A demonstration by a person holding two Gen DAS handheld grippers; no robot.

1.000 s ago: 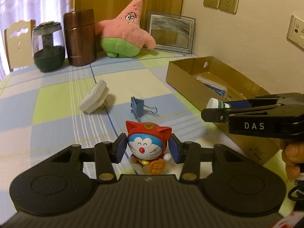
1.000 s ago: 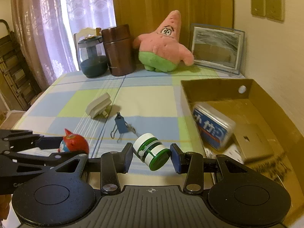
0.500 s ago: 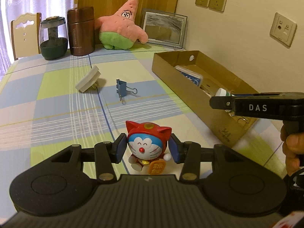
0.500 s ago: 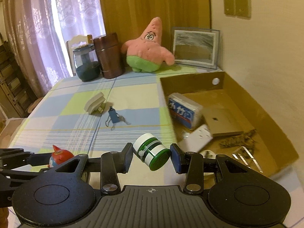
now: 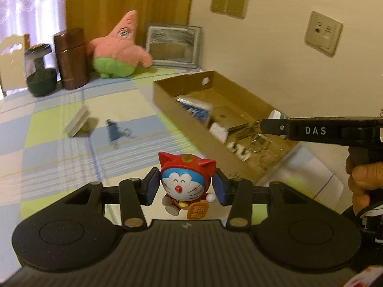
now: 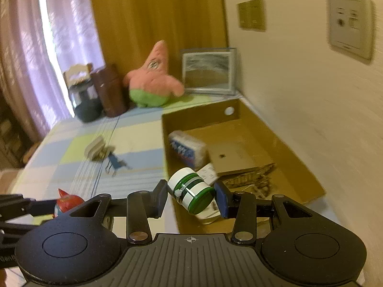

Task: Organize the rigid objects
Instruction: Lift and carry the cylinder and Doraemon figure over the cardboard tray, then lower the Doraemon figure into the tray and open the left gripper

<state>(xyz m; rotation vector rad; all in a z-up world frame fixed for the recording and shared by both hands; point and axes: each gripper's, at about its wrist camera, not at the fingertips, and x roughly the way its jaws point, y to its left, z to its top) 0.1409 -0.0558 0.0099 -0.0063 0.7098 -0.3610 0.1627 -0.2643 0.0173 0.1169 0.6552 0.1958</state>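
Both claws have neared the cardboard box (image 6: 299, 157), left claw (image 5: 186, 187) clenching the figurine (image 5: 185, 181), right claw (image 6: 191, 197) the jar (image 6: 191, 191).

A glossy plastic red-hooded blue cat figurine (image 5: 185, 183) and a smooth, shiny white-and-green plastic jar (image 6: 191, 190) contrast with the matt brown cardboard box (image 6: 282, 143), the woven checked cloth tablecloth (image 5: 47, 153), the fuzzy pink plush starfish (image 5: 119, 47) and the brushed coppery metal canister (image 5: 70, 58).

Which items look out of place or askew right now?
Two loose items lie on the tablecloth outside the cardboard box: a white plug adapter tipped on its edge and a blue binder clip beside it. Nothing looks spilled or damaged; both views are motion-blurred.
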